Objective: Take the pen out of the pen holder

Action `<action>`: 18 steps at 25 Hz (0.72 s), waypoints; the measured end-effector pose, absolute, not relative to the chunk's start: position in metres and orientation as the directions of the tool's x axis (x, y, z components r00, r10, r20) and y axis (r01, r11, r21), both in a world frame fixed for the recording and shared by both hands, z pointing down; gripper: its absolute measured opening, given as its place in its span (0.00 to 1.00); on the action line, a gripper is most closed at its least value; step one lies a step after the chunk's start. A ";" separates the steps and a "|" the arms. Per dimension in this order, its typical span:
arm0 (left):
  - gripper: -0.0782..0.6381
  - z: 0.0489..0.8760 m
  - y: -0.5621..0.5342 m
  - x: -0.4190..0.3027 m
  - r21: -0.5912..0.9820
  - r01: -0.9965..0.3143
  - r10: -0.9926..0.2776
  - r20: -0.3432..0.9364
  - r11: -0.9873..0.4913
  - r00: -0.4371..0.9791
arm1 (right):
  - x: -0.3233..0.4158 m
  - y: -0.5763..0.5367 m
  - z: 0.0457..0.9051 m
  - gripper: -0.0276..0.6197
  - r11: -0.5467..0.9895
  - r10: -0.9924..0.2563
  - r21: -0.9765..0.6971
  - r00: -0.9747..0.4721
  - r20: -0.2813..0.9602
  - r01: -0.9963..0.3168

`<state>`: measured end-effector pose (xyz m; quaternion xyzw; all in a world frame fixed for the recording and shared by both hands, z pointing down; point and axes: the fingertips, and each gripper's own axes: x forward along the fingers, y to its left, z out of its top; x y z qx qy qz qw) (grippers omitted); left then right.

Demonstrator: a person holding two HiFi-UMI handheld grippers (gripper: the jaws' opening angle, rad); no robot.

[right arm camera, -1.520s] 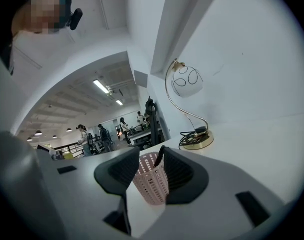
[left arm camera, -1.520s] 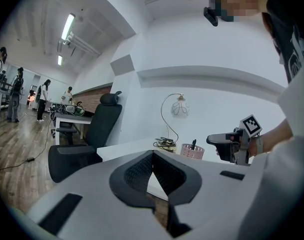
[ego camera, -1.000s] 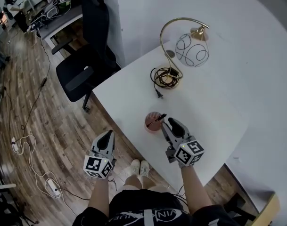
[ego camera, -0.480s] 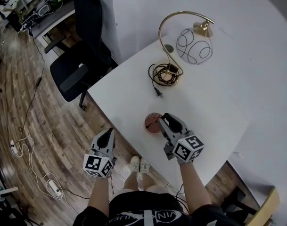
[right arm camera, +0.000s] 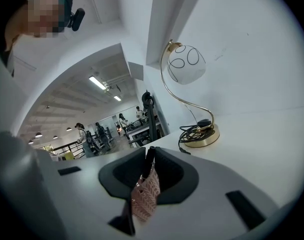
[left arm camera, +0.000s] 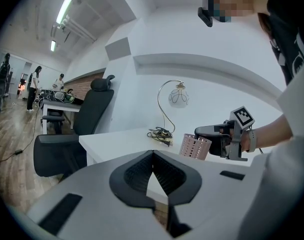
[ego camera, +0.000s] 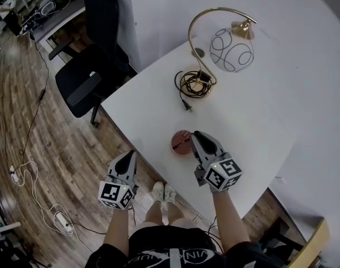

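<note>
A pink mesh pen holder [ego camera: 180, 143] stands near the front edge of the white table [ego camera: 253, 121]. My right gripper [ego camera: 197, 136] reaches over its rim from the right. In the right gripper view its jaws are closing on a black pen [right arm camera: 149, 157] that stands up out of the pen holder [right arm camera: 143, 203]; the pads look to be touching it. The pen is hidden under the gripper in the head view. My left gripper [ego camera: 129, 156] hangs off the table over the floor, shut and empty. From it I see the pen holder [left arm camera: 194, 146] and right gripper [left arm camera: 205, 134].
A brass lamp with a white globe shade [ego camera: 230, 49] stands at the back of the table, its dark cord [ego camera: 191, 86] coiled by the base. A black office chair [ego camera: 83, 85] sits left of the table on wood floor. People stand far off in the room.
The right gripper's jaws have gone from wide open beside the pen to nearly together around it. The pen, earlier seen leaning out of the holder, is now covered. The left gripper barely shifted.
</note>
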<state>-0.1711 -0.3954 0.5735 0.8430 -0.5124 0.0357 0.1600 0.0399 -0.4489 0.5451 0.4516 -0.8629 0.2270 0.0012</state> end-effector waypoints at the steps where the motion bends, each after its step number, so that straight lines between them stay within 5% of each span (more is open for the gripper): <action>1: 0.13 0.574 -0.395 -0.172 0.234 -0.875 -0.852 0.224 -0.424 0.473 | 0.040 -0.449 0.544 0.14 0.490 -0.782 -0.382 -0.589 0.205 -0.783; 18: 0.13 0.563 -0.385 -0.178 0.239 -0.873 -0.856 0.207 -0.425 0.473 | 0.041 -0.440 0.513 0.12 0.494 -0.809 -0.370 -0.572 0.137 -0.787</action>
